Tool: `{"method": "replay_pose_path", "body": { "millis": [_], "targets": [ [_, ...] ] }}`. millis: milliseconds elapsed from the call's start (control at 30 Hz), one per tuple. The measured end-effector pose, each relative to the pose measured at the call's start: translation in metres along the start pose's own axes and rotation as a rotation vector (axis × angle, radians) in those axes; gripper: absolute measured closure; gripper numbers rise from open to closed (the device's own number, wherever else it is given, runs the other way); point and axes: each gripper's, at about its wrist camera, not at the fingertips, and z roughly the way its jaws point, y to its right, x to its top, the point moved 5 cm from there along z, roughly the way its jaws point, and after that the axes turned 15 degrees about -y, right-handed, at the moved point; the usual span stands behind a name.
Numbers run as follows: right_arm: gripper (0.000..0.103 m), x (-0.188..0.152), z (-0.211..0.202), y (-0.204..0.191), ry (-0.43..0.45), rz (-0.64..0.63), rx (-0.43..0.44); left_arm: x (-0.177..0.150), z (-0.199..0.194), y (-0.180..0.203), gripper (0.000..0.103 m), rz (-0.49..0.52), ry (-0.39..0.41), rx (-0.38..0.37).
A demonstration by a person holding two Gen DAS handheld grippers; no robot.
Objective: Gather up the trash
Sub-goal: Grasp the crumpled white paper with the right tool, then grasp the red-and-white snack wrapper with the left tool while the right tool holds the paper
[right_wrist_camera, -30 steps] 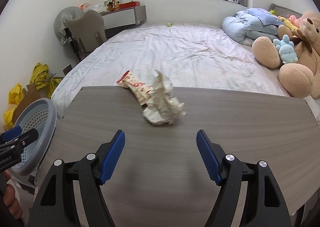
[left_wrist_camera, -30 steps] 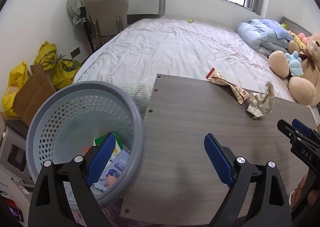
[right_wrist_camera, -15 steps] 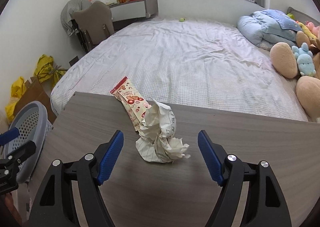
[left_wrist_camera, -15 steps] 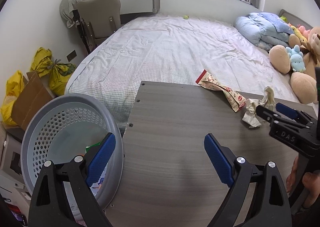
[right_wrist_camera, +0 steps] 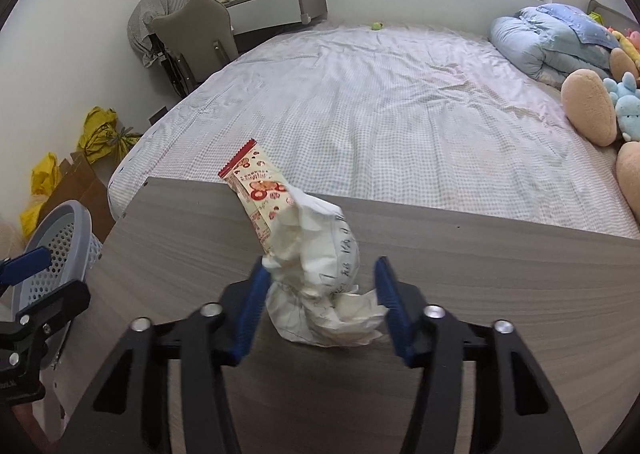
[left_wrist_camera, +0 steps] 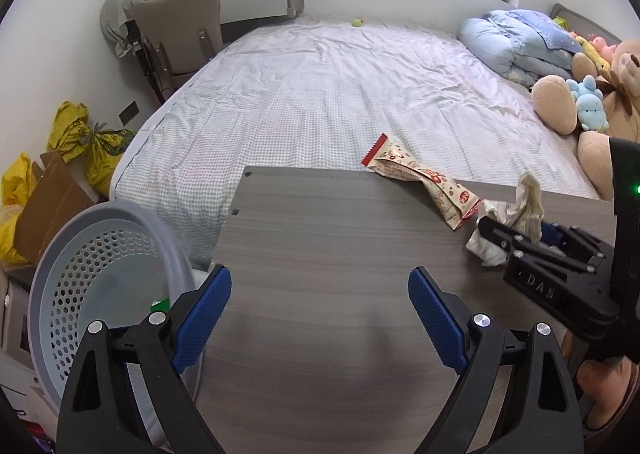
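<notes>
A crumpled white paper ball (right_wrist_camera: pixel 320 274) lies on the grey wood table (right_wrist_camera: pixel 500 294), between the blue pads of my right gripper (right_wrist_camera: pixel 320 282). The jaws are partly closed around it and the left pad touches the paper. A red-and-cream snack wrapper (right_wrist_camera: pixel 256 190) lies just behind the ball, at the table's far edge. In the left wrist view the paper ball (left_wrist_camera: pixel 516 214) and wrapper (left_wrist_camera: pixel 424 182) lie at the right, with my right gripper (left_wrist_camera: pixel 516 230) on the ball. My left gripper (left_wrist_camera: pixel 320 306) is open and empty over the table's left part. A grey perforated trash basket (left_wrist_camera: pixel 92 254) stands beside the table at the left.
A bed (left_wrist_camera: pixel 360 86) with a checked sheet lies beyond the table. Plush toys (left_wrist_camera: pixel 588 106) and a blue duvet (left_wrist_camera: pixel 520 38) are at its right. A chair (left_wrist_camera: pixel 180 30), yellow bags (left_wrist_camera: pixel 88 142) and cardboard (left_wrist_camera: pixel 44 206) stand at the left wall.
My right gripper has moved forward over the paper ball and its jaws have narrowed around it. My left gripper has moved right, away from the basket and over the table.
</notes>
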Motion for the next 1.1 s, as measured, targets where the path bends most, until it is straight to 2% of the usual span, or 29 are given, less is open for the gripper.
{"method": "replay_pose_path", "body": {
  "millis": [67, 133, 367, 600, 833, 1033, 1100],
  "targets": [
    [0.066, -0.002, -0.001, 0.002, -0.005, 0.008, 0.04, 0.007, 0.001, 0.008, 0.015, 0.003, -0.001, -0.007],
    [0.066, -0.004, -0.006, 0.005, 0.006, 0.017, 0.057, 0.013, 0.001, 0.014, 0.015, 0.005, 0.001, -0.009],
    [0.067, -0.018, -0.033, 0.033, 0.062, 0.064, 0.034, 0.037, 0.014, 0.048, 0.013, 0.018, -0.007, -0.022],
    [0.067, -0.037, -0.049, 0.072, 0.086, 0.142, 0.037, 0.066, 0.048, 0.081, 0.013, 0.005, -0.056, -0.05],
    [0.067, -0.049, -0.053, 0.089, 0.104, 0.199, 0.083, 0.092, 0.08, 0.095, 0.013, -0.042, -0.09, -0.026],
    [0.067, -0.051, -0.057, 0.092, 0.124, 0.224, 0.123, 0.097, 0.097, 0.099, 0.013, -0.05, -0.121, 0.022],
    [0.067, -0.051, -0.059, 0.093, 0.13, 0.224, 0.128, 0.095, 0.098, 0.101, 0.016, -0.041, -0.119, 0.031]
  ]
}}
